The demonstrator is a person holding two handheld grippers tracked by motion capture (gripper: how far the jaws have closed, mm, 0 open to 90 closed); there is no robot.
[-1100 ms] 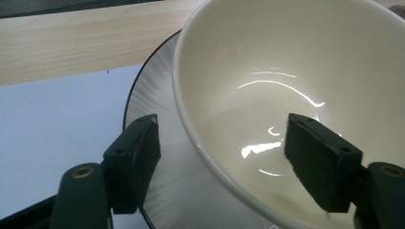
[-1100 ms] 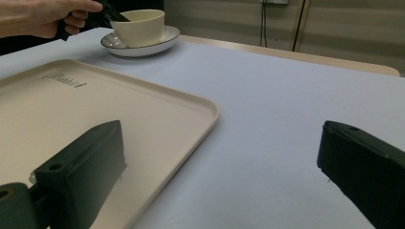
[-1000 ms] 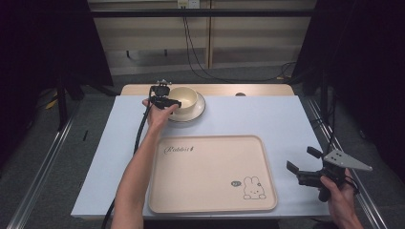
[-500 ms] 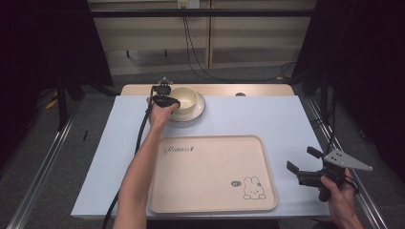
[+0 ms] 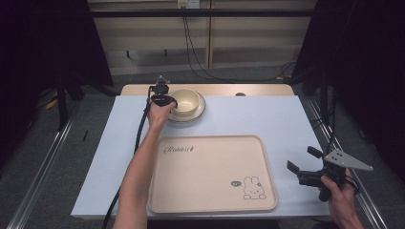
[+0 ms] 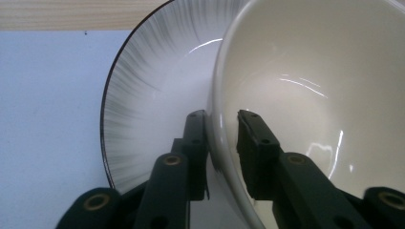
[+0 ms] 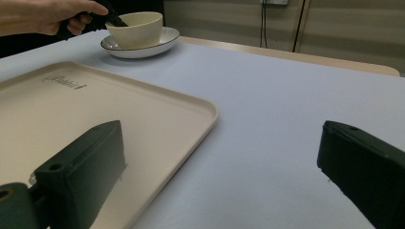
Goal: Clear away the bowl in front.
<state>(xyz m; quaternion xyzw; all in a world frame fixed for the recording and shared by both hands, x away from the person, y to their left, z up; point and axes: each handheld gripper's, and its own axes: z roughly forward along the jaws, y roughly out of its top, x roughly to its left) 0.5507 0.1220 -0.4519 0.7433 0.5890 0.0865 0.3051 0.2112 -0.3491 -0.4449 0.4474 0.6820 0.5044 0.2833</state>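
Right gripper (image 5: 302, 162): jaws wide apart, holding nothing, near the table's right edge beside the tray (image 5: 212, 172).
Middle: open blue table (image 5: 248, 117) between tray and plate.
Left gripper (image 5: 168, 98): jaws, just closing, pinch the bowl (image 5: 184, 100) wall.
Bowl: on the plate (image 5: 198, 110), far edge.

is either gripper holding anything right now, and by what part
The left gripper has just closed on the cream bowl at its rim, one jaw inside the wall, one outside. The right gripper is open and holds nothing.
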